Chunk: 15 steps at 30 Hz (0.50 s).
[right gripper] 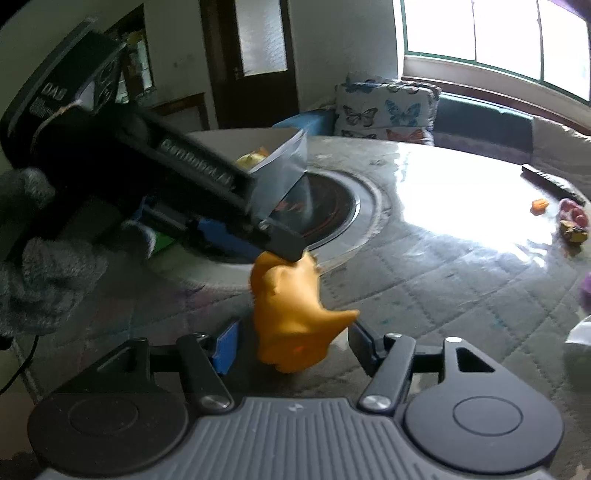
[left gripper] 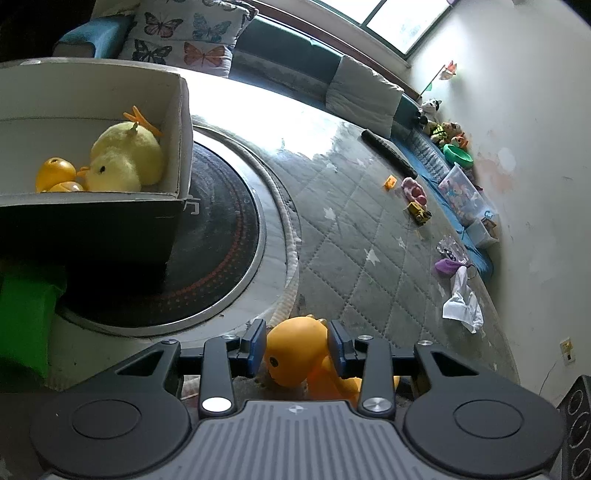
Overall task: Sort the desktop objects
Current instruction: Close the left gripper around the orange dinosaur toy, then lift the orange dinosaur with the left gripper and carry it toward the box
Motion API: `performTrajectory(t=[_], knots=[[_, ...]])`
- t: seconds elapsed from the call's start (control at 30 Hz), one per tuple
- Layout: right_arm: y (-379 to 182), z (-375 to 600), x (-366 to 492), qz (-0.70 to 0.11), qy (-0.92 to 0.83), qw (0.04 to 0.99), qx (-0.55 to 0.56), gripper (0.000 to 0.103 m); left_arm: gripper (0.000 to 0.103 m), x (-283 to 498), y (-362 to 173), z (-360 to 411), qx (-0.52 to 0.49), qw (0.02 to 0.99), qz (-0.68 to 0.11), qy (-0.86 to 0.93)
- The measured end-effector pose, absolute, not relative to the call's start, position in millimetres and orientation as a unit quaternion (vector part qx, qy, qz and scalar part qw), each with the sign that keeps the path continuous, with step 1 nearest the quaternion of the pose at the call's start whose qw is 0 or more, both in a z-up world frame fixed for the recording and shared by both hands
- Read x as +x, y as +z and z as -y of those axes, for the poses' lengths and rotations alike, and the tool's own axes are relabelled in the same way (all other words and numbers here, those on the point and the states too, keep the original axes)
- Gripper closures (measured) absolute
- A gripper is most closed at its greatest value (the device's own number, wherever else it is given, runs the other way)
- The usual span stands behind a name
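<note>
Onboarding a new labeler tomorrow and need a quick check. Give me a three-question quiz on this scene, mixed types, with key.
1. True or false: a yellow plush chick lies inside the cardboard box.
2. What sits between the left gripper's fingers? A) a mug B) an orange duck C) a spoon
3. Fill in: the cushion behind the box is printed with ____.
Key: 1 true; 2 B; 3 butterflies.

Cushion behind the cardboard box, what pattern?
Butterflies, multicoloured on a pale cushion. Clearest in the left wrist view, behind the cardboard box.
</note>
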State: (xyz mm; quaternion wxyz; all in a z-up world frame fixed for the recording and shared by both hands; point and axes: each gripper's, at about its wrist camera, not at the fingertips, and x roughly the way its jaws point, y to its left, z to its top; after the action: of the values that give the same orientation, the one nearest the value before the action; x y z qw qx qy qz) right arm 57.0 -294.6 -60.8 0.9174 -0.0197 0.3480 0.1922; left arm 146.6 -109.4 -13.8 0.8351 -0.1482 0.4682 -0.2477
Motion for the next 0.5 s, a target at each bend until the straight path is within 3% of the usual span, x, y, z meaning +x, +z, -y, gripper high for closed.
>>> performTrajectory(t=[0.27,0.5], knots=[[-49.7,281.8,65.9,-0.338,0.203,0.917,-0.055,0.036,0.063,151.8,-17.8,110.4,-0.168,0.832,-0.473,-0.237],[-54.3,272.0,70.9,-0.357,0.21,0.907,-0.076,0.043,0.061,152.0,-20.7,115.0,-0.173,0.834,-0.472,-0.228]])
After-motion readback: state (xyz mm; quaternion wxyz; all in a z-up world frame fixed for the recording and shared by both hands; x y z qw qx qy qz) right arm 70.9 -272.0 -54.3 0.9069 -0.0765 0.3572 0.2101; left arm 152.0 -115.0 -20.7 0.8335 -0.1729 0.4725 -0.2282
